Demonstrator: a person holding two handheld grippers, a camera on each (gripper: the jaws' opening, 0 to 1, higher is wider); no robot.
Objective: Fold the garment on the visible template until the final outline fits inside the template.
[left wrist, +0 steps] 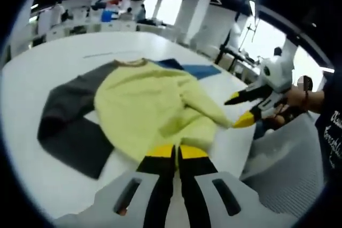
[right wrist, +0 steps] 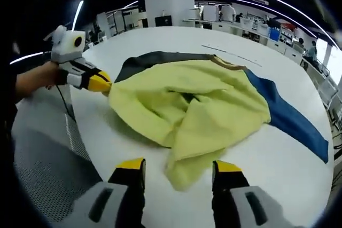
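A yellow sweater with a dark grey sleeve and a blue sleeve lies bunched on the white table. My left gripper is shut, its yellow tips pinching the sweater's near edge. The right gripper view shows the same left gripper clamped on the corner of the yellow sweater. My right gripper stands open just short of a folded yellow flap, touching nothing. In the left gripper view the right gripper hovers open beside the sweater's right side.
The blue sleeve stretches away over the white table. The table edge drops to grey floor at the left. A person's hand holds the right gripper. Desks and people stand far behind.
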